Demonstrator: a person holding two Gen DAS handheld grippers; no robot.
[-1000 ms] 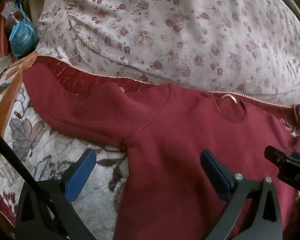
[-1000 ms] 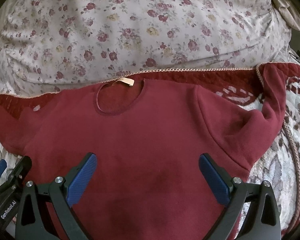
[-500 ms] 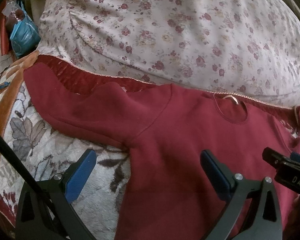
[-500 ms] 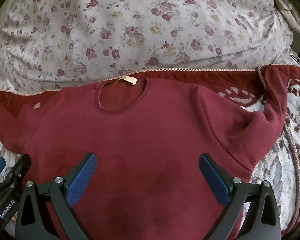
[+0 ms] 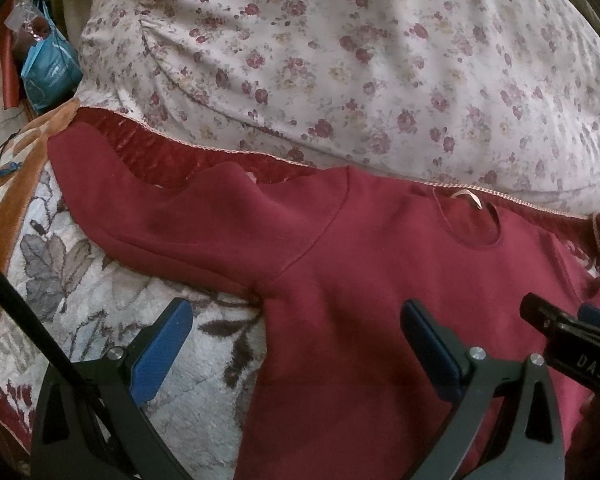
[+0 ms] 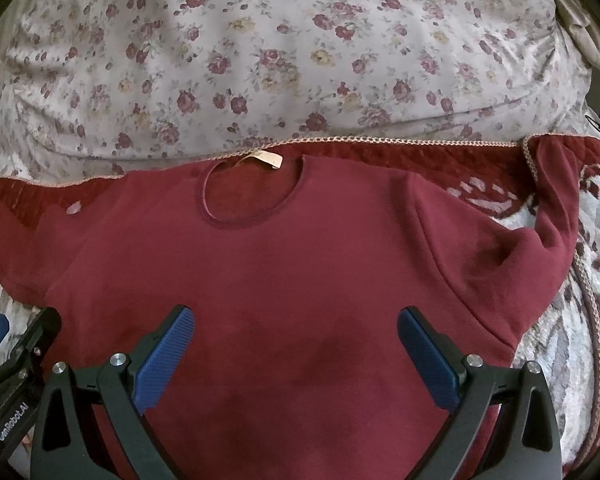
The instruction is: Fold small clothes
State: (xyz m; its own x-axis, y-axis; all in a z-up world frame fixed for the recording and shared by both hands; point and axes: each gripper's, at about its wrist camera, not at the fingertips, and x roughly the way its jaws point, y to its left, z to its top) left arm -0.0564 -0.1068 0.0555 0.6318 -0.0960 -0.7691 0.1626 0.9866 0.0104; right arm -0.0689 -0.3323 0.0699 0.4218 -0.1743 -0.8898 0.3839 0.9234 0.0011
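Observation:
A dark red long-sleeved top (image 6: pixel 300 272) lies spread flat on the bed, round neckline (image 6: pixel 252 196) toward the pillow, with a pale label at the collar. Its left sleeve (image 5: pixel 172 216) stretches out across the patterned blanket; the right sleeve (image 6: pixel 548 220) bends upward at the far right. My left gripper (image 5: pixel 296 344) is open above the top's left side, near the armpit. Over the chest hovers my right gripper (image 6: pixel 296 344), open and holding nothing. Each gripper shows at the edge of the other's view.
A large floral pillow (image 6: pixel 280 52) fills the back. Beneath the top lies a leaf-patterned blanket (image 5: pixel 100 292) with a red quilted border (image 6: pixel 440 160). A blue bag (image 5: pixel 50 72) and cables sit at the far left.
Both views have slid slightly lower over the top; the garment sits a little higher and closer in frame. Both grippers stay open and the cloth has not moved.

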